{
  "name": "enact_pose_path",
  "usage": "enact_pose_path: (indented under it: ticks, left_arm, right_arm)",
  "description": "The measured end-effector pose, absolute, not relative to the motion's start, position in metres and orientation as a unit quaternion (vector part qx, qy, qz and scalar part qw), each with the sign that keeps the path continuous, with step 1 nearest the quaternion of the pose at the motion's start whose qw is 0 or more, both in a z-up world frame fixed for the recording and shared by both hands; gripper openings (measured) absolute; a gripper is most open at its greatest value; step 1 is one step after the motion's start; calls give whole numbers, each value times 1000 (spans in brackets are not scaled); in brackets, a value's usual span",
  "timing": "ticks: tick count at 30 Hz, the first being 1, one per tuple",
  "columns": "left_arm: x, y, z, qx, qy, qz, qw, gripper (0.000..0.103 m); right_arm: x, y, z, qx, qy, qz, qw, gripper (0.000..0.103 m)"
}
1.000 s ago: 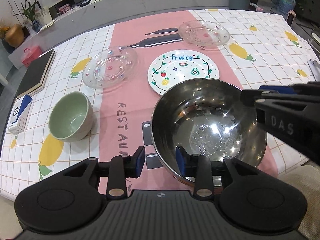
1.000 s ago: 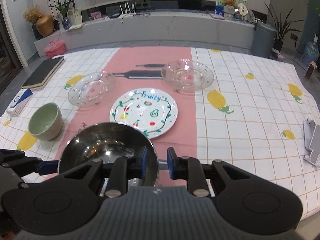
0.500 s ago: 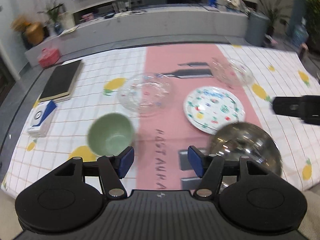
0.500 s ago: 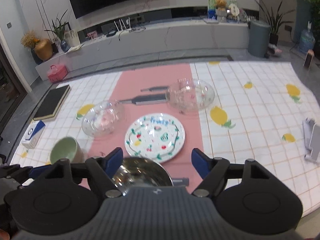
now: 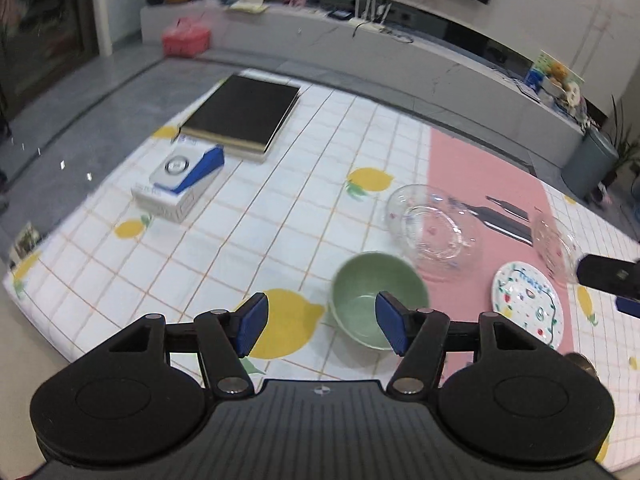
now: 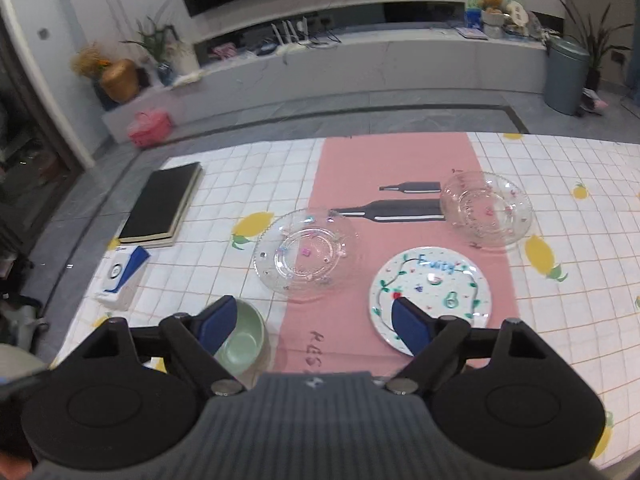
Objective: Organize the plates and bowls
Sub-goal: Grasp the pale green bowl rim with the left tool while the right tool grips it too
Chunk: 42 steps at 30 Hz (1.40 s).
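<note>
My left gripper (image 5: 320, 320) is open above the table's near edge, and its right pad overlaps the pale green bowl (image 5: 376, 300). Nothing sits between its pads. My right gripper (image 6: 314, 322) hangs over the pink runner with its jaws still opening and nothing between them. In that view the green bowl (image 6: 240, 340) lies behind its left finger and the white "Fruity" plate (image 6: 430, 288) behind its right finger. Two clear glass plates (image 6: 306, 256) (image 6: 486, 208) lie farther back. The steel bowl is hidden below the grippers.
A black book (image 6: 160, 208) and a blue-and-white box (image 6: 120, 276) lie at the table's left side. The lemon-print cloth (image 5: 280, 216) runs to the near edge. The right gripper's black finger (image 5: 612, 280) pokes into the left wrist view.
Both grippers let go of the steel bowl's rim, opened wide and rose. The left one swung left towards the green bowl, and the steel bowl dropped out of view.
</note>
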<state>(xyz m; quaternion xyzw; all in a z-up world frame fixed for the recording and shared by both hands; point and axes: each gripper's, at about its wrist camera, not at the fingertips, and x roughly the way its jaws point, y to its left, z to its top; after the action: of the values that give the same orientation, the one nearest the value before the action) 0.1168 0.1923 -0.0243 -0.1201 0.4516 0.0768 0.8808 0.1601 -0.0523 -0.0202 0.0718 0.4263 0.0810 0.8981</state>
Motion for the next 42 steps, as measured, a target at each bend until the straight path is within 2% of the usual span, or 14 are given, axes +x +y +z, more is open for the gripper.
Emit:
enact_pose_path:
  ticks: [6, 8, 10, 14, 27, 34, 42]
  left_arm:
    - [133, 204, -58, -135, 472, 86, 867, 69]
    - [137, 205, -67, -150, 477, 77, 862, 68]
    - [141, 206, -75, -168, 484, 69, 856, 65]
    - [152, 205, -80, -173, 483, 68, 856, 65]
    - [164, 204, -100, -201, 495, 87, 841, 56]
    - [167, 198, -106, -187, 501, 88, 841, 51]
    - [172, 192, -118, -166, 519, 99, 833, 45]
  right_arm:
    - [186, -3, -73, 86, 455, 83, 882, 80]
    - [187, 2, -95, 87, 459, 62, 882, 77]
    - [185, -2, -115, 102, 457, 47, 882, 67]
    - [190, -13, -142, 160, 474, 55, 864, 65]
    - [194, -10, -166, 186, 473, 98, 855, 57]
    - [195, -9, -170, 182, 470, 105, 857, 46]
    - [197, -12, -179, 212, 472, 124, 847, 38]
